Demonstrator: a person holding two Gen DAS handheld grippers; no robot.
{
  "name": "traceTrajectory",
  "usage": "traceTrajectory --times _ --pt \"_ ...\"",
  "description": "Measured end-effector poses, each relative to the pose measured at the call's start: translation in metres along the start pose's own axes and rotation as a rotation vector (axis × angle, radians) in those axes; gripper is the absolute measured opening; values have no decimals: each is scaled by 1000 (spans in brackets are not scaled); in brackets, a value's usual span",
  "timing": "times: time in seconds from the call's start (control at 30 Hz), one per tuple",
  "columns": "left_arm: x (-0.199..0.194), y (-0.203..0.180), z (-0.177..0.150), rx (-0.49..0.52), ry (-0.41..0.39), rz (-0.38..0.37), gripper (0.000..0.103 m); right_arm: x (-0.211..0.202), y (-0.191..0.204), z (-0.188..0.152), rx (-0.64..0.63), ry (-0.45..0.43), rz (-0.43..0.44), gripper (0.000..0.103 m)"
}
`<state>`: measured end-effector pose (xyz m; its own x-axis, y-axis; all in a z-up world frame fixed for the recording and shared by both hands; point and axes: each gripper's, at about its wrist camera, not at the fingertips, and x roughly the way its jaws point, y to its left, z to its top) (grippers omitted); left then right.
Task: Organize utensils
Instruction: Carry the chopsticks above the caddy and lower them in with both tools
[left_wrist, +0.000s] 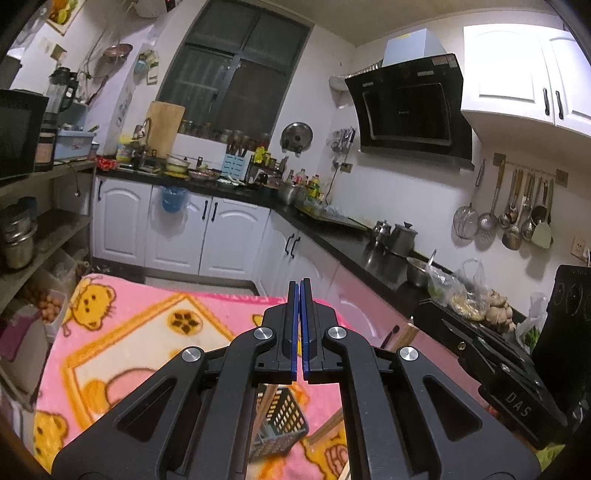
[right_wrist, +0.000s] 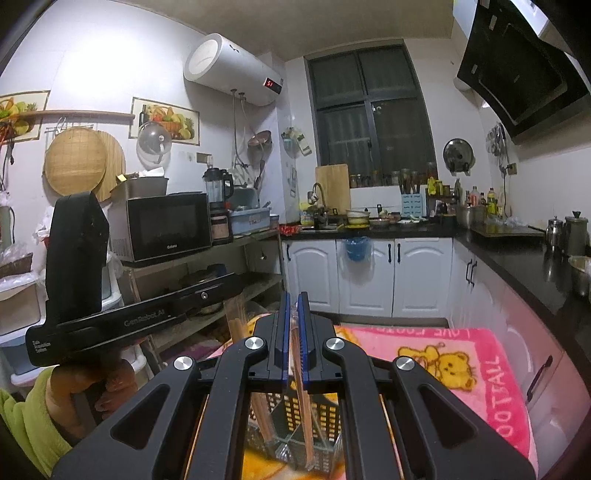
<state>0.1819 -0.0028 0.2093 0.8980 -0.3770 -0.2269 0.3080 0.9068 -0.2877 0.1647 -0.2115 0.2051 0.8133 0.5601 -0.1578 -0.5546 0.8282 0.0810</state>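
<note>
Filling both views is a cluttered kitchen with white cabinets (left_wrist: 177, 236), a black worktop along the walls and a dark window (right_wrist: 369, 107). Nearer than the cabinets, a pink blanket (left_wrist: 147, 332) with yellow bears covers the desk. Left of the window in the right wrist view hangs a white water heater (right_wrist: 229, 66), and below it a black microwave (right_wrist: 166, 225) sits on a metal shelf. Right of the window in the left wrist view are a black range hood (left_wrist: 410, 107) and a rail of hanging ladles (left_wrist: 517, 206).

On the blanket stands a dark slotted basket (right_wrist: 317, 410), mostly hidden beneath the black linkage in both views. The left tongs (left_wrist: 300, 284) are closed on nothing, blue pads together. The right tongs (right_wrist: 293, 295) are clamped on wooden chopsticks (right_wrist: 295, 343) in a clear wrapper, whose lower ends reach down into the basket; more sticks lean there, though their number is hard to make out.

A hand (right_wrist: 74, 391) in a green sleeve holds the left tool at the frame's edge, partly cut off.

Readable writing: "GenRobot.AI" on the left tool, "DAS" on the right tool, "Galanz" on the microwave, "FOOTBALL" on the blanket's border. The heater's red display is too small to read surely.
</note>
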Motion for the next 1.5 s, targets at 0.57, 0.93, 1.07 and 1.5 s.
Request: traceTrajectory --times 0.57,0.93,1.07,1.5 --pt "10 9 28 -17 -55 38 0 19 2 26 -39 -47 -1 5" --pt "32 26 16 -52 -6 52 0 44 -11 18 -8 -10 -16 5" --pt "42 27 4 -45 36 53 0 54 -13 10 3 12 -24 5" --pt "62 31 -27 -48 123 62 0 72 -23 -15 46 79 -34 5"
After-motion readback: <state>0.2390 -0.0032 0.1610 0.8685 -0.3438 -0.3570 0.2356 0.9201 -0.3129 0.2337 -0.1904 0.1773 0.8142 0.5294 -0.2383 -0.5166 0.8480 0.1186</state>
